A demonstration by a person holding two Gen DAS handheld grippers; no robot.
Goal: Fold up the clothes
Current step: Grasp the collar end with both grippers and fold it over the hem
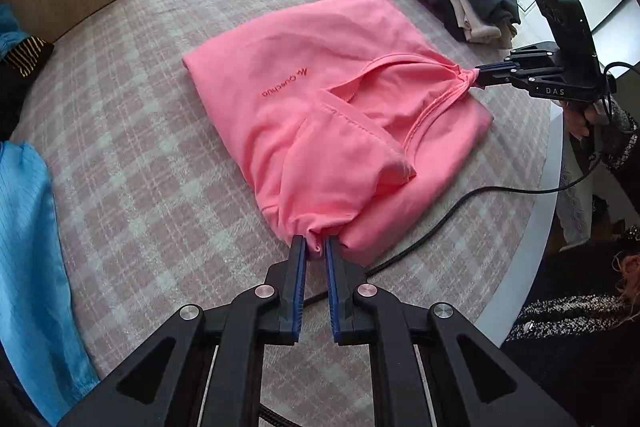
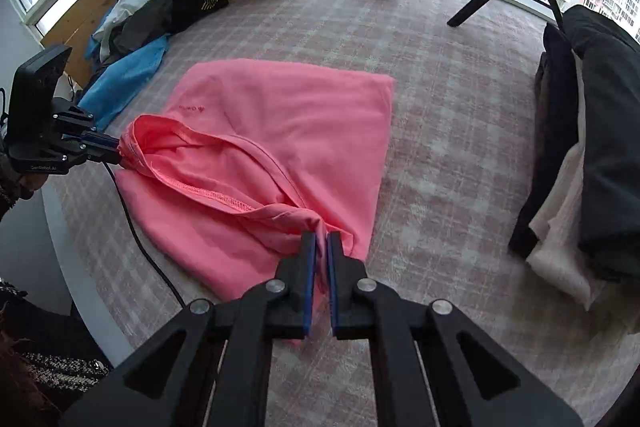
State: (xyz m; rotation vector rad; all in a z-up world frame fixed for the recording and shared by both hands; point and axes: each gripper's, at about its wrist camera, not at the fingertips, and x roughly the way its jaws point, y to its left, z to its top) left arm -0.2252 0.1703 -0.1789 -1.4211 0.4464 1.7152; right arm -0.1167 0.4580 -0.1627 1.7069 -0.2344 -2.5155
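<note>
A pink T-shirt [image 1: 320, 99] lies on a checked pink-and-white bed cover [image 1: 140, 147], already folded over on itself so that its printed chest logo faces up. Each of the two hand-held grippers pinches one bunched corner of the upper layer. The left gripper [image 1: 317, 247] has its fingers [image 1: 298, 259] nearly pressed together on a gathered tuft of pink cloth at the near edge of the shirt. The right gripper [image 2: 322, 247] is likewise clamped on a twist of fabric, with cloth trailing down between its fingers [image 2: 309, 259]. The held edge, with its stitched hem, runs in a slack line from one gripper to the other, and that line is the shirt's long axis for the coming fold. The rest of the shirt spreads away from both sets of fingers, flat on the bed, toward the windows. Neither hand is clearly nearer; they hold matching ends. A stack of folded dark and cream clothes [image 2: 580, 167] sits off to the right, and a heap of blue and dark garments [image 2: 152, 15] to the left.
</note>
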